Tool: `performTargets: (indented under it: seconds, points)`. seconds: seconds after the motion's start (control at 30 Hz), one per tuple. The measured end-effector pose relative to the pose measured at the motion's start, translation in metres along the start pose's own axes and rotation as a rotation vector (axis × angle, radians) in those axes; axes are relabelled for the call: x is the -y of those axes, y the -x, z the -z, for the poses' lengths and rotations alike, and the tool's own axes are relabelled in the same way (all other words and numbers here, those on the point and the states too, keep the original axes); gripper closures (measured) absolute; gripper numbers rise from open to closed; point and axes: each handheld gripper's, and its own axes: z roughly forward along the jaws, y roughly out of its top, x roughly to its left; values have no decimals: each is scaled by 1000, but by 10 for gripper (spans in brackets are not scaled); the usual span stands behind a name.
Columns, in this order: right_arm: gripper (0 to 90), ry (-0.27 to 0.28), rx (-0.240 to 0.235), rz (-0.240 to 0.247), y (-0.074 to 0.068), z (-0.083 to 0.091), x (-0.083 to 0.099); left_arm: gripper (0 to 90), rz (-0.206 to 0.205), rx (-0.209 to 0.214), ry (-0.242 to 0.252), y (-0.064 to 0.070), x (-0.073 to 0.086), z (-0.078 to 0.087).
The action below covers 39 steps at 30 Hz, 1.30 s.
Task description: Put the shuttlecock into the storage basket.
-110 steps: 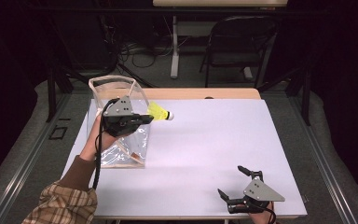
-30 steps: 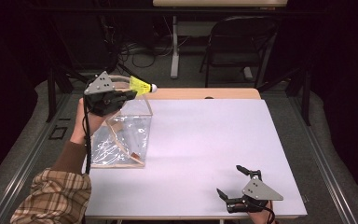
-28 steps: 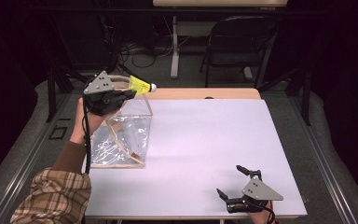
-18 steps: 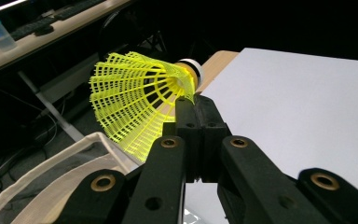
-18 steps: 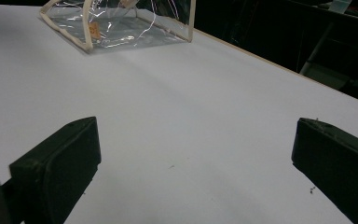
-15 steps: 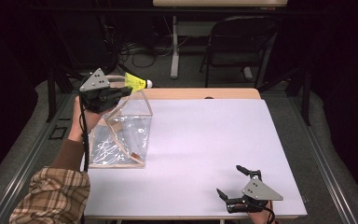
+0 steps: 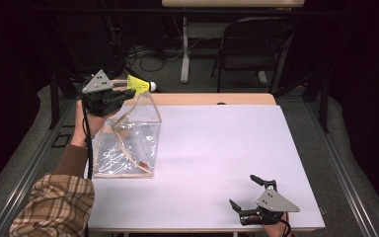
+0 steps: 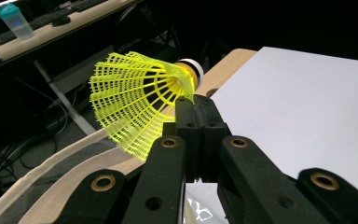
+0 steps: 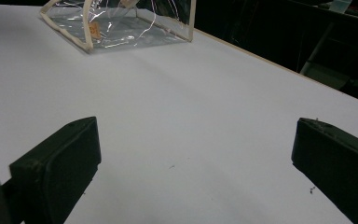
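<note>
While my left gripper [image 7: 121,93] is clamped tight on the yellow shuttlecock [image 8: 140,105] by its skirt, it hangs just above the far top rim of the clear plastic bag [image 7: 128,143]. Its cork tip [image 7: 152,86] points away from the bag's mouth, so the drop lies straight below. My right gripper [image 7: 250,196], wide open and holding nothing, sits well apart from the bag.

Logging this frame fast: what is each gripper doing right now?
Left gripper: shut on the yellow shuttlecock, above the clear bag.
Right gripper: open, holding nothing, low over the white table.
</note>
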Motion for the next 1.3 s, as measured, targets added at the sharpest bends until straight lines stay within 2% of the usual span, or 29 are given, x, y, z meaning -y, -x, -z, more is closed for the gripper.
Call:
performTargets:
  seconds: [1.3]
  points:
    - [10,-2,2,0,0,0,0,900,112,-104,11,-32,20,6]
